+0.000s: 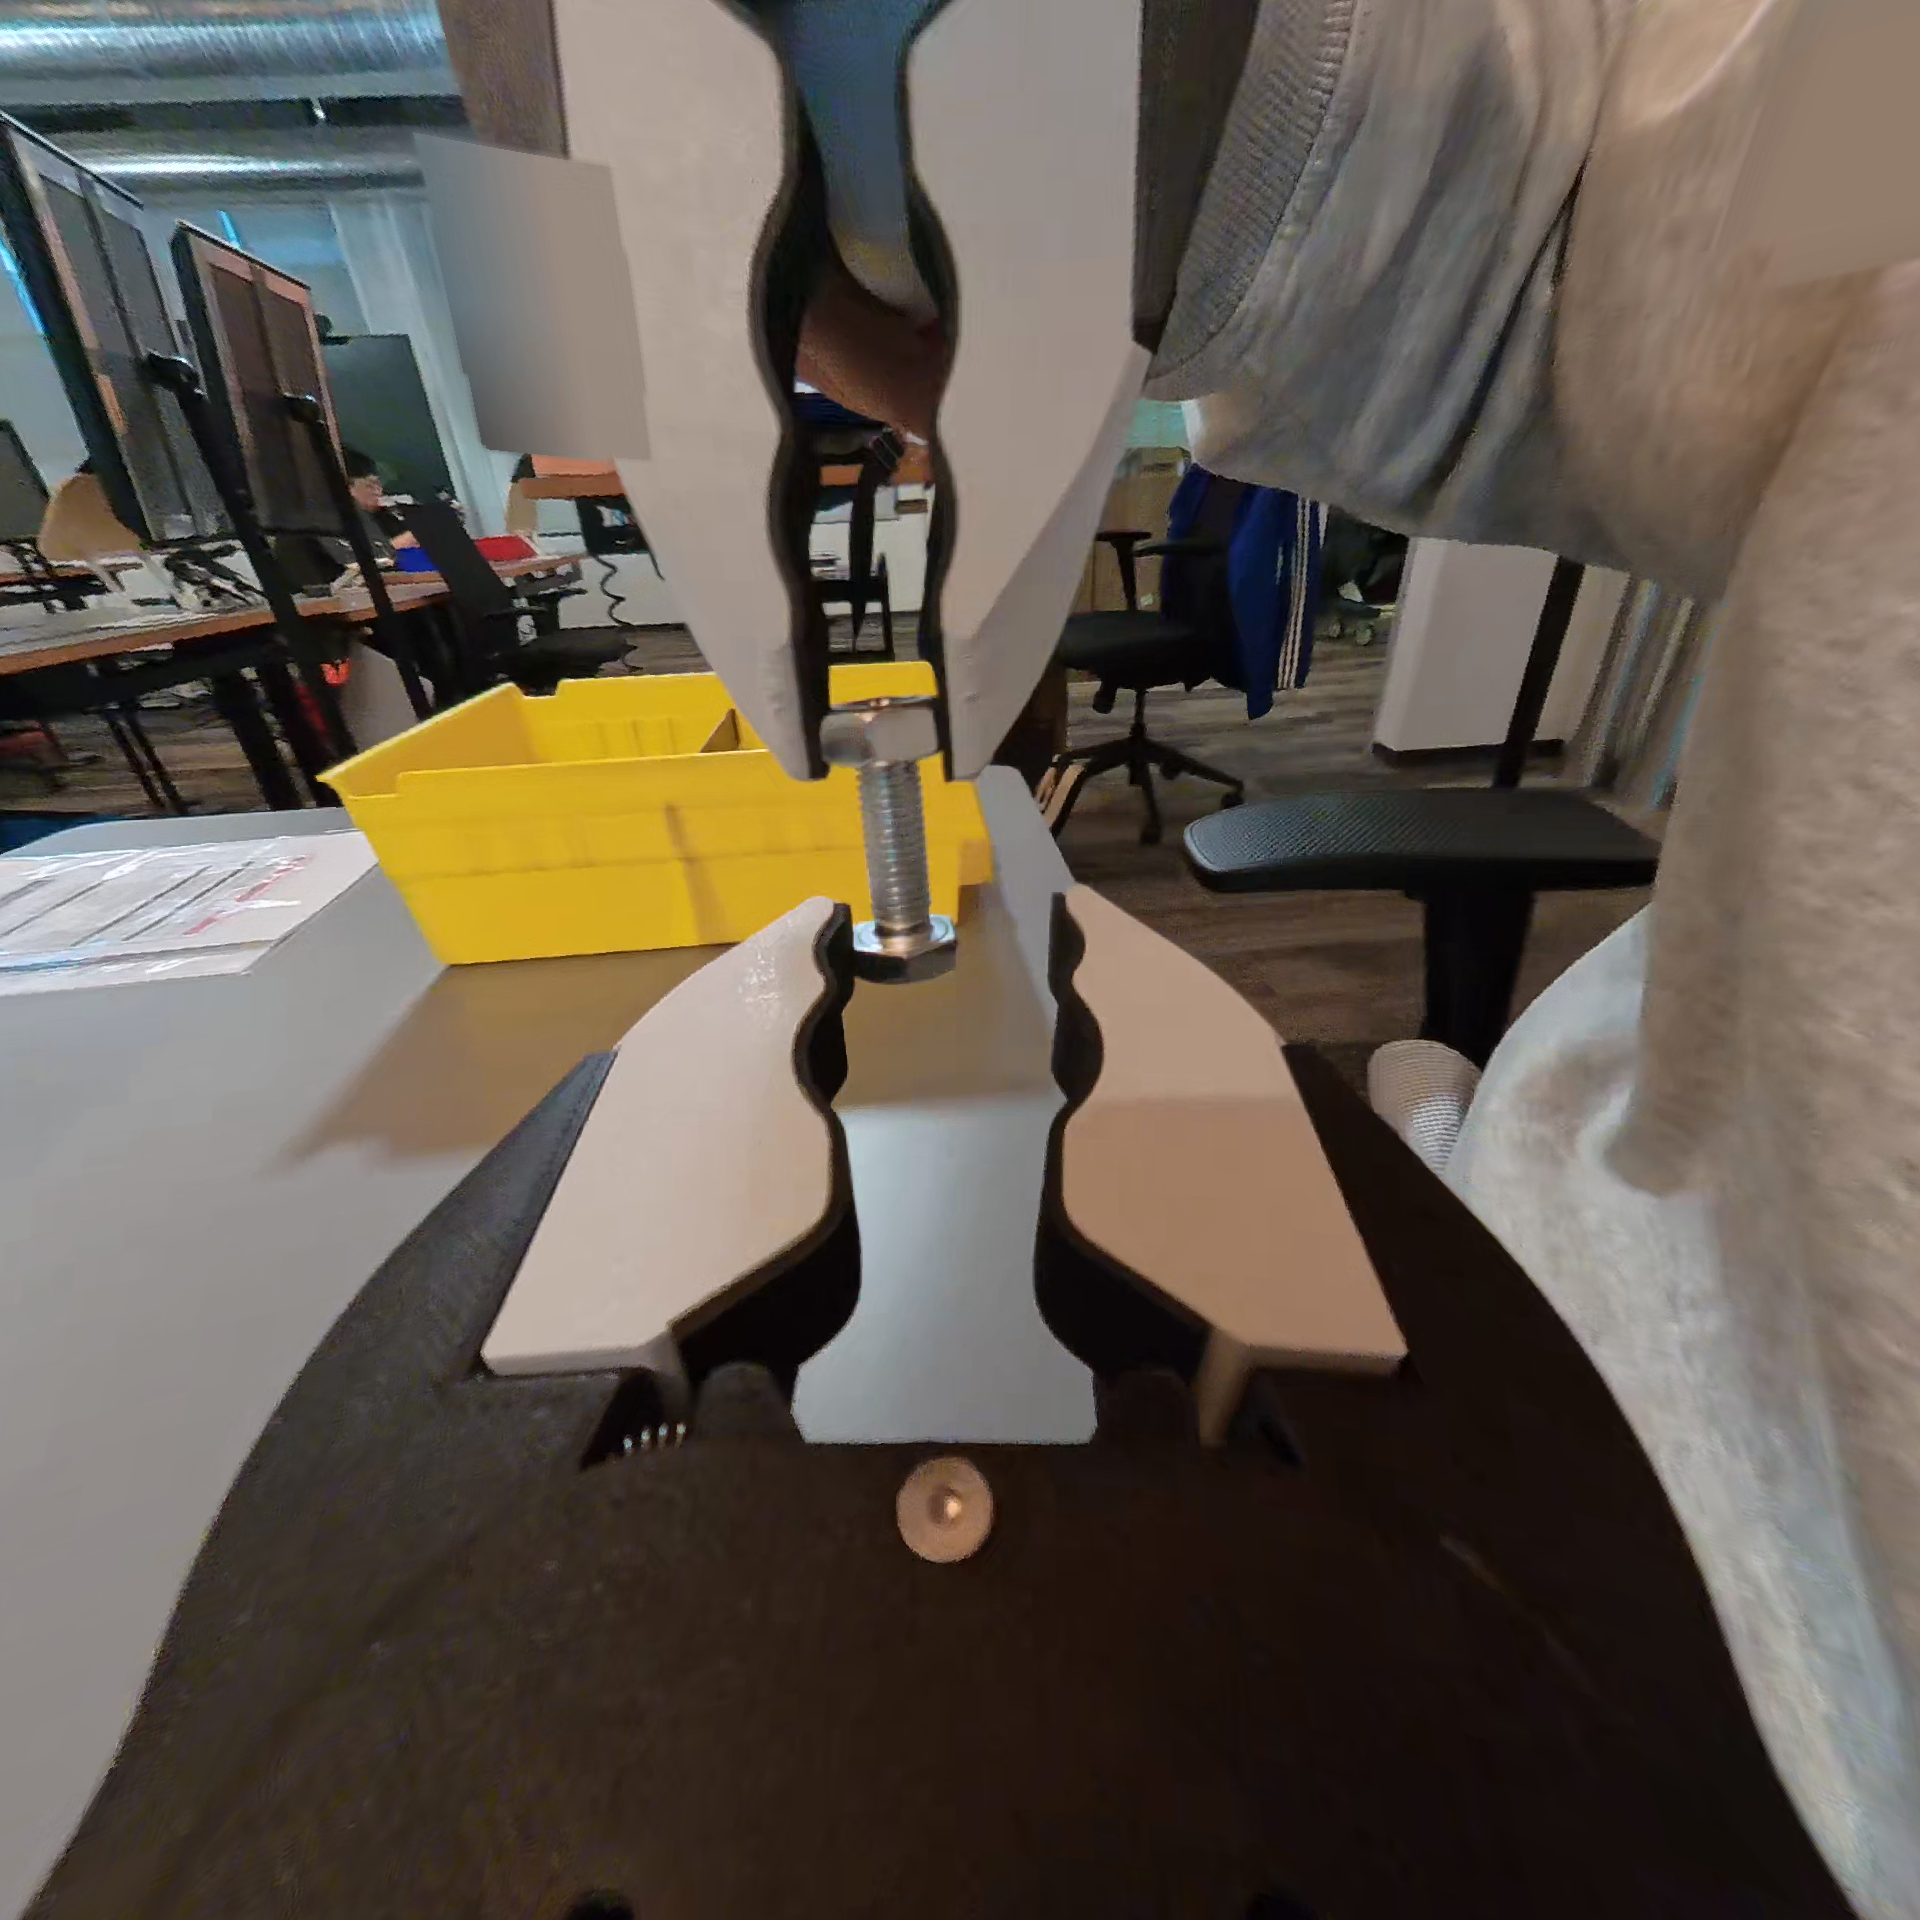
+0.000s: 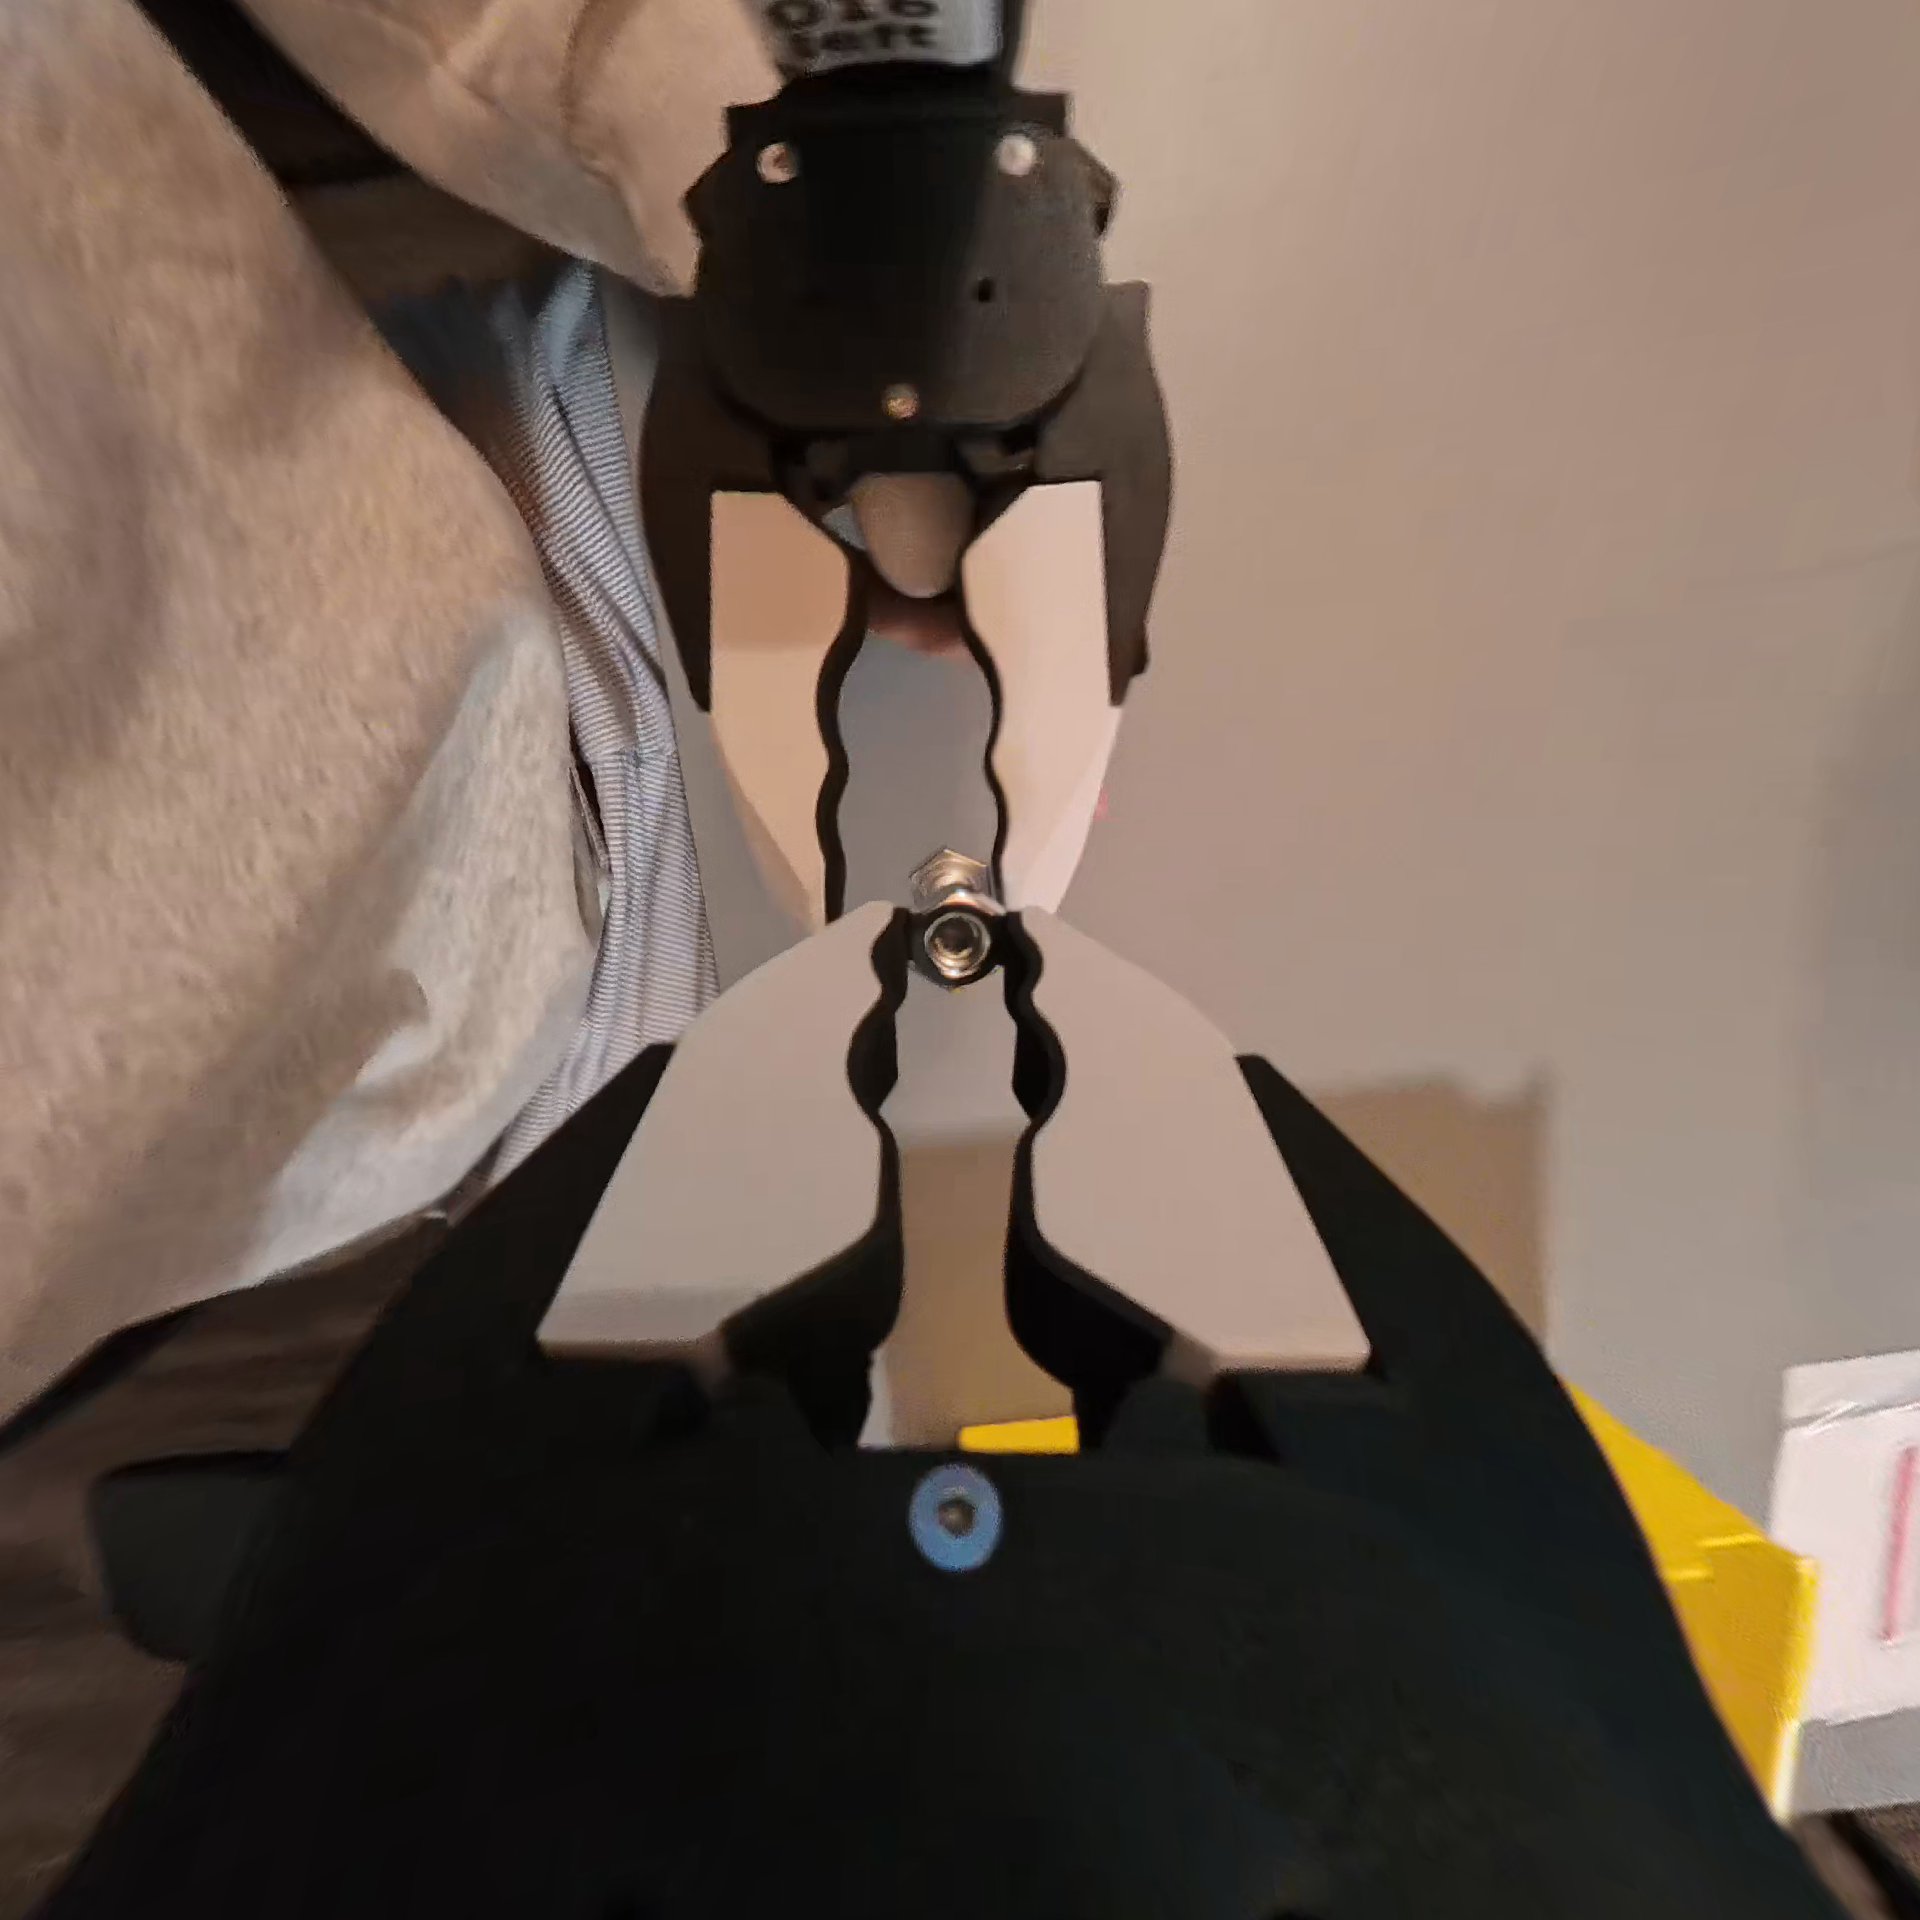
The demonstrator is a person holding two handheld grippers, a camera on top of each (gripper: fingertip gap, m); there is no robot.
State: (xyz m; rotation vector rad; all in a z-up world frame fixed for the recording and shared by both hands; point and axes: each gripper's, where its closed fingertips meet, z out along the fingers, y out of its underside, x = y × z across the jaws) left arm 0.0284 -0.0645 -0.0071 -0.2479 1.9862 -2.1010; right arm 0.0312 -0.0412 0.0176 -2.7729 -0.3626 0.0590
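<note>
A silver bolt point(image 1: 894, 842) hangs upright over the grey table point(image 1: 156, 1143). My right gripper point(image 1: 888, 769) comes down from above and is shut on the bolt's hex head; in the right wrist view this gripper point(image 2: 951, 920) shows the head point(image 2: 948, 948) end-on between its tips. A hex nut point(image 1: 904, 948) sits on the bolt's lower end. My left gripper point(image 1: 948, 914) is open around the nut, which touches only the left fingertip point(image 1: 821, 935). The nut also shows in the right wrist view point(image 2: 938, 871), between the tips of the left gripper point(image 2: 914, 894).
A yellow plastic bin point(image 1: 582, 831) stands on the table just behind the bolt; it also shows in the right wrist view point(image 2: 1714, 1558). A printed sheet point(image 1: 145, 904) lies at the left. A black office chair point(image 1: 1423, 842) and a person's light sleeve point(image 1: 1766, 935) are at the right. The grippers are tip to tip, or close to it.
</note>
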